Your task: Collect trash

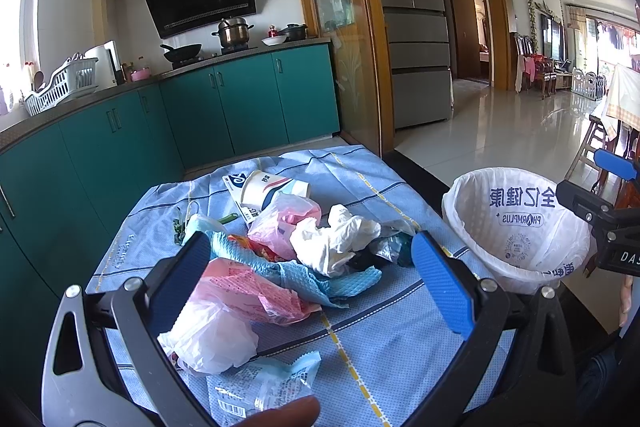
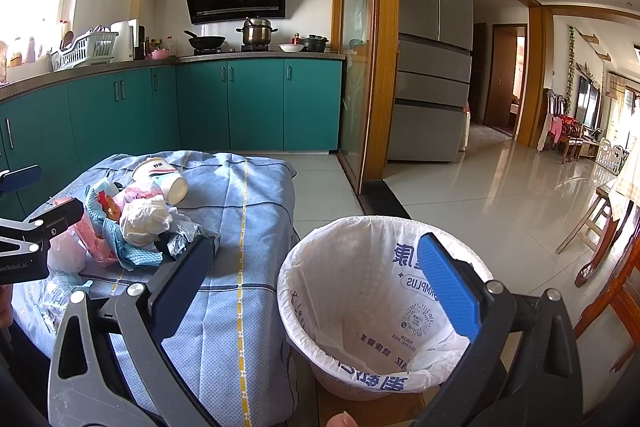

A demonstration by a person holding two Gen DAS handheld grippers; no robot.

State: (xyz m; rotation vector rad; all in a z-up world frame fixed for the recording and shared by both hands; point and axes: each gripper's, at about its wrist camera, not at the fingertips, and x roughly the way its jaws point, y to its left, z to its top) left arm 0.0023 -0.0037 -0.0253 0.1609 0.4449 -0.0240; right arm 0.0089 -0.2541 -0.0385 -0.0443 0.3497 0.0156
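A pile of trash lies on a table covered with a blue cloth (image 1: pixel 400 327): a paper cup (image 1: pixel 276 189), a pink bag (image 1: pixel 280 223), crumpled white tissue (image 1: pixel 336 239), a teal rag (image 1: pixel 320 277), a pink wrapper with a white bag (image 1: pixel 236 311), and a clear wrapper (image 1: pixel 260 383). My left gripper (image 1: pixel 312 247) is open over the pile, empty. My right gripper (image 2: pixel 316 251) is open and empty above the white-lined bin (image 2: pixel 360 307), which also shows in the left wrist view (image 1: pixel 516 227). The pile shows in the right wrist view (image 2: pixel 140 215).
Teal kitchen cabinets (image 1: pixel 240 103) with a stove and pots stand behind the table. The bin stands on the floor to the right of the table. A fridge (image 2: pixel 432 67) and a tiled hall lie beyond. A wooden stool (image 2: pixel 596 219) stands at the right.
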